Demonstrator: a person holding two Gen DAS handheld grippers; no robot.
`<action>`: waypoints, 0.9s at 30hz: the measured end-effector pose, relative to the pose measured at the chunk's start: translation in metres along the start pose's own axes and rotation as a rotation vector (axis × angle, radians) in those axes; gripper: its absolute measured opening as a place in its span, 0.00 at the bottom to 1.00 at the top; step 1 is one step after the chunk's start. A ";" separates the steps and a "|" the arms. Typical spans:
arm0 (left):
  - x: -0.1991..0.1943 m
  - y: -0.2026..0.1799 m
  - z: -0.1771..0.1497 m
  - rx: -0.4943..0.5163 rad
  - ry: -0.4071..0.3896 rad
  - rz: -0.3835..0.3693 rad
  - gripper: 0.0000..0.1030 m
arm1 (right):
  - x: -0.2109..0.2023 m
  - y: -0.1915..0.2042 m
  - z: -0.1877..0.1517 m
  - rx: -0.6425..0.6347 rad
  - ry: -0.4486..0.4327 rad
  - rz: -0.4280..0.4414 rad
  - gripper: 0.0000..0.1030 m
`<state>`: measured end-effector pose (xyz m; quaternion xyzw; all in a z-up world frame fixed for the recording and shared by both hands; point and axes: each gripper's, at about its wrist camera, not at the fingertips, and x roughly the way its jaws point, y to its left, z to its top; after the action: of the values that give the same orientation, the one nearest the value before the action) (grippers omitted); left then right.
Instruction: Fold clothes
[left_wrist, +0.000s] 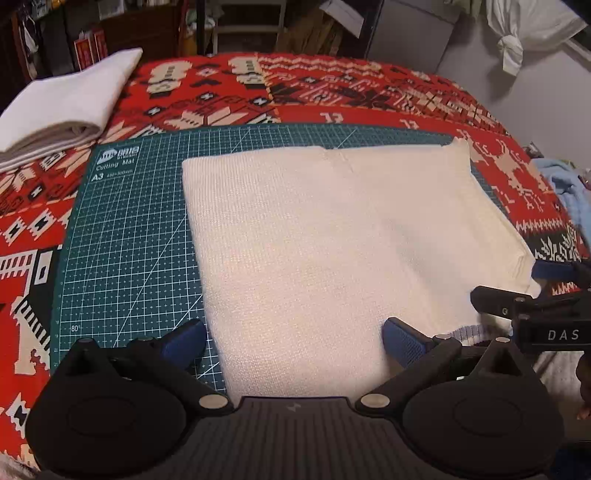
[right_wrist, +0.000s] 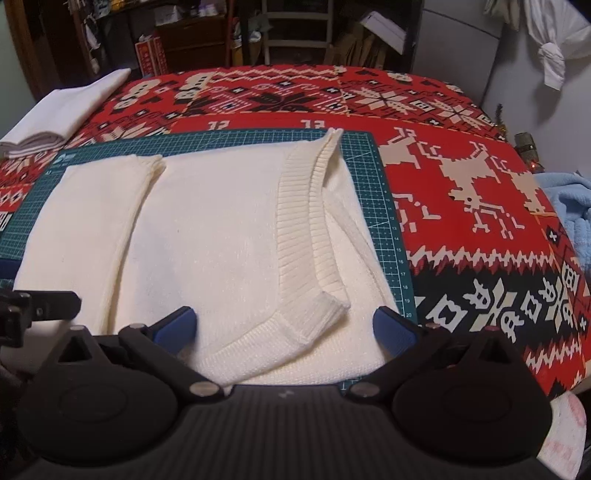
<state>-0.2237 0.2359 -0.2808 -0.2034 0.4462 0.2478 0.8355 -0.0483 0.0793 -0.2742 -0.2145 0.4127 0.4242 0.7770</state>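
The cream sweater lies folded on the green mat. Both grippers, left and right, hover at its 6 o'clock edge, jaws apart, gripping nothing.

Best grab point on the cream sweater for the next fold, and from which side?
Likely the near edge of the cream sweater, each gripper coming in low from the near side. The right gripper already straddles the ribbed neckband, the left gripper the plain near hem; both are open and the edge lies flat on the cutting mat.
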 end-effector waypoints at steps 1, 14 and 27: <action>-0.001 0.001 -0.002 -0.006 -0.007 -0.005 1.00 | -0.001 0.001 -0.002 0.002 -0.009 -0.004 1.00; 0.001 0.001 -0.002 -0.014 -0.022 0.001 1.00 | -0.007 0.003 -0.022 0.021 -0.130 -0.028 1.00; -0.038 -0.021 0.025 -0.032 -0.053 -0.170 0.80 | -0.066 -0.082 -0.047 0.324 -0.185 0.103 0.75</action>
<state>-0.2135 0.2243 -0.2331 -0.2471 0.4010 0.1882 0.8618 -0.0207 -0.0294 -0.2478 -0.0252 0.4127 0.4095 0.8132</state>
